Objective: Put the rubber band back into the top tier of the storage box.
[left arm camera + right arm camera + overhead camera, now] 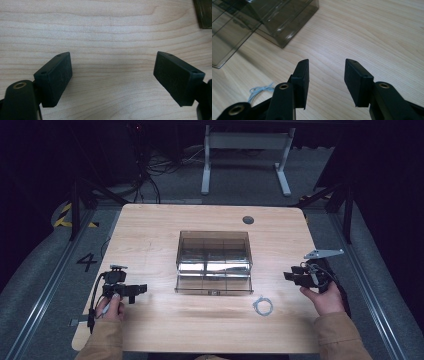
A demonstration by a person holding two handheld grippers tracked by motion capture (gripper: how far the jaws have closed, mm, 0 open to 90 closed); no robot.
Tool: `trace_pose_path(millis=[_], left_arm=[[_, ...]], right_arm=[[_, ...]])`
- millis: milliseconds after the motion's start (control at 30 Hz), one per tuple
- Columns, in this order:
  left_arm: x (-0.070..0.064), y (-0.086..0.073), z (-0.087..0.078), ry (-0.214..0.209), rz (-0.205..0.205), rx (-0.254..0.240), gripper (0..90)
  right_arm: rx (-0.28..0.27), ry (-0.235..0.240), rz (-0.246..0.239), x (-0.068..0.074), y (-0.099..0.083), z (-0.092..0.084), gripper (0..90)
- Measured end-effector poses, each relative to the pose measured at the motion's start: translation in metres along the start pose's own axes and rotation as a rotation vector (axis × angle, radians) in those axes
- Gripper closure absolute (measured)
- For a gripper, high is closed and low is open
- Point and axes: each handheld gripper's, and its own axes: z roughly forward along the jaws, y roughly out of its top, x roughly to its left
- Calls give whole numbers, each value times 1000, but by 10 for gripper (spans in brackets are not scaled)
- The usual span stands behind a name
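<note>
Now both my tongs empty: left gripper [134, 291] left of organizer box [214, 262], jaws wide apart; right gripper [291, 273] right of box, jaws apart; coiled cord [262, 305] near box's front-right corner.

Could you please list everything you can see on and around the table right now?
table: one, light wood, centre of the high view.
box: one, smoky clear plastic with compartments, lid open, middle of the table.
cord: one small coil, pale grey-white, on the table in front of the box's right corner.
hole cover: one, dark grey, round, far edge of the table.
desk frame: one, white, on the floor beyond the table.
hazard tape: yellow and black, on the floor at the left.
left claw: one, black, open, above bare wood at the table's left.
right claw: one, black, open and empty, at the table's right.
hands: two, tan sleeves, near edge.
</note>
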Motion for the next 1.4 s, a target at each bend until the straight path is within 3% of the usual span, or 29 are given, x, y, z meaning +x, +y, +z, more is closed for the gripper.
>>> trace_pose_path(millis=[200, 400, 1033, 1400], left_arm=[[0, 0, 0, 0, 0, 0, 161], [0, 0, 0, 3, 4, -2, 161], [0, 0, 0, 1, 4, -1, 161], [0, 0, 0, 0, 2, -1, 161]], right_arm=[[40, 37, -61, 15, 5, 2, 508], [80, 51, -79, 23, 6, 7, 487], [121, 130, -158, 46, 9, 17, 455], [141, 141, -171, 50, 7, 25, 448]])
